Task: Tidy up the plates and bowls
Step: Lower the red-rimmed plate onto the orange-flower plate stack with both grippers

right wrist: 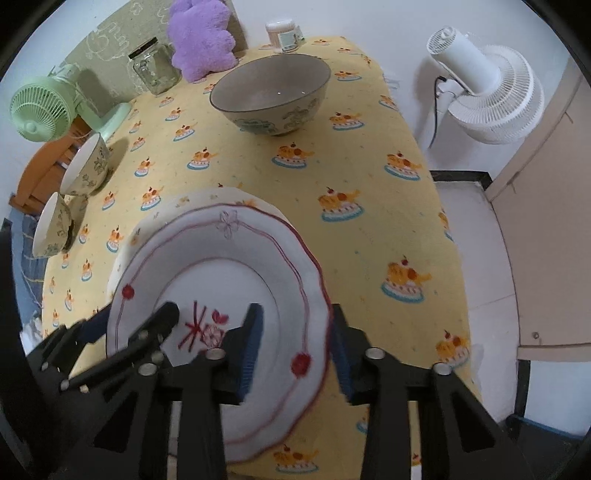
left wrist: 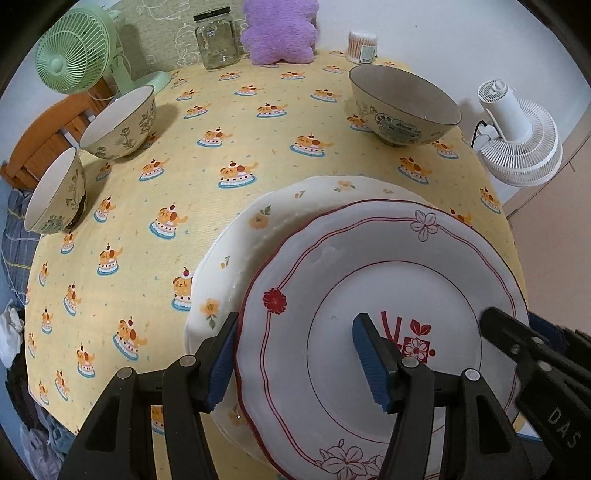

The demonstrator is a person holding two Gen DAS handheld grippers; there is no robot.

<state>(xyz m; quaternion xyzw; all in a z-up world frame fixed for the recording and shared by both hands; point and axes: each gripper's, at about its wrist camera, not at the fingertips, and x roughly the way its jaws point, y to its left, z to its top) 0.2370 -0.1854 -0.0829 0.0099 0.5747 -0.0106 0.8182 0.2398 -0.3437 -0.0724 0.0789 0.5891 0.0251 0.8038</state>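
Observation:
A red-rimmed plate (left wrist: 388,295) with flower marks lies on top of a white plate with orange flowers (left wrist: 258,229) near the table's front edge. My left gripper (left wrist: 295,354) is open, its two blue pads straddling the red-rimmed plate's left rim. My right gripper (right wrist: 295,347) is open too, its pads straddling the same plate's (right wrist: 229,288) right rim. Whether the plate rests on the lower plate (right wrist: 207,197) or hangs just above it, I cannot tell. A large grey-lined bowl (left wrist: 402,107) stands at the far right. Two small floral bowls (left wrist: 118,122) (left wrist: 55,192) stand at the left edge.
The table has a yellow cloth (left wrist: 229,140) with cake prints. At the back stand a green fan (left wrist: 74,51), a glass jar (left wrist: 216,38), a purple plush (left wrist: 280,29) and a cotton swab tub (left wrist: 362,46). A white fan (left wrist: 517,129) stands off the table's right side.

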